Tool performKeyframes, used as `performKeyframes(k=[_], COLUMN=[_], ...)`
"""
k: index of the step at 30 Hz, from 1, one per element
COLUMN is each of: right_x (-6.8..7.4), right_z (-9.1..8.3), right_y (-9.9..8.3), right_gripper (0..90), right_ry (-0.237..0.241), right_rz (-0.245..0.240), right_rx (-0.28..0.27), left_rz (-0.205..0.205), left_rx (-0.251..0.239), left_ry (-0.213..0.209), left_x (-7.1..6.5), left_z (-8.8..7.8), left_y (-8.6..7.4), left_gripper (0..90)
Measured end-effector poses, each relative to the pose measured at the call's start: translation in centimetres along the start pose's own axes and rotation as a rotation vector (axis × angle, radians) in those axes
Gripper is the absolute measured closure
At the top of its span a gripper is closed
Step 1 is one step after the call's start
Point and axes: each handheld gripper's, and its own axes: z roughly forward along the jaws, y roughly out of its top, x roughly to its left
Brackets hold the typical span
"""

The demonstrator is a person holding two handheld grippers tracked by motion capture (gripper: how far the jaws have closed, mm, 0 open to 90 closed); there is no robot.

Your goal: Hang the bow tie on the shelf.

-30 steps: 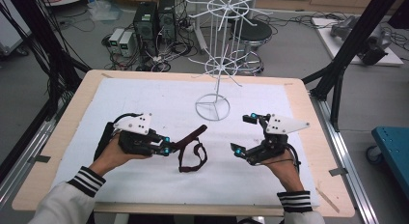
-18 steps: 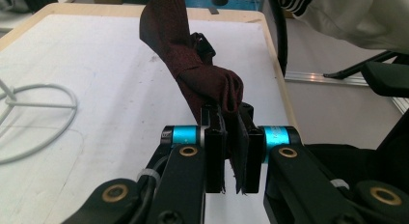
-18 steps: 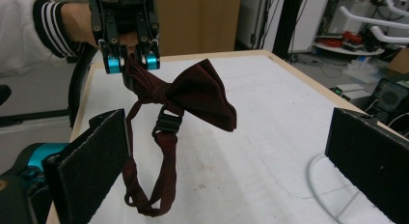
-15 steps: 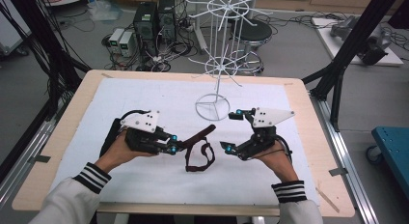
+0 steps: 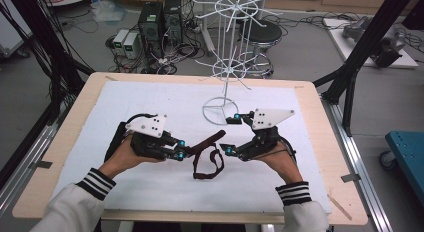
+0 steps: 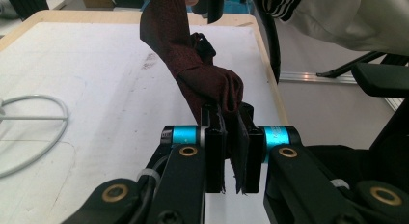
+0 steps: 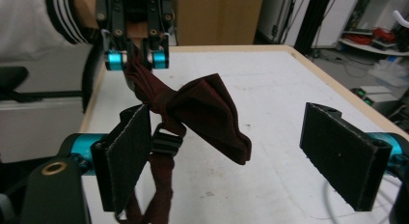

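Bow tie (image 5: 207, 142) now nearer right gripper (image 5: 229, 134)

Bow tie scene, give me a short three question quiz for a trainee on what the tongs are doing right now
1. True or false: the left tongs are shut on one wing of the bow tie.
2. The right tongs are: A) open, B) shut on the strap, C) shut on the wire stand.
3. Fill in: the white wire stand rests on the ____ mat.

Key: 1 true; 2 A; 3 white.
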Motion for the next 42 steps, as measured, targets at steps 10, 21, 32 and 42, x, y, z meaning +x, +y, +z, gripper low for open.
performKeyframes(k=[10,21,32,42], right_x=[-0.4,-0.5,-0.3,-0.5], right_z=[0.4,0.1,-0.1,-0.6], right_y=[-0.2,0.0,0.2,0.1], right_gripper=[35.0,86.5,87.7,87.8], right_ry=[0.042,0.077,0.052,0.011], right_rz=[0.026,-0.004,0.004,0.012], right_rx=[0.024,0.013,0.008,-0.005], left_rz=[0.004,-0.013,-0.013,-0.086], left_rx=[0.006,-0.005,-0.032,-0.109], left_ry=[-0.011,0.011,0.019,0.281], left_x=[0.2,0.5,0.5,0.6], left_z=[0.1,-0.2,-0.5,-1.0], left_y=[-0.1,-0.2,-0.2,-0.7], left_gripper=[83.9,81.0,71.0,1.7])
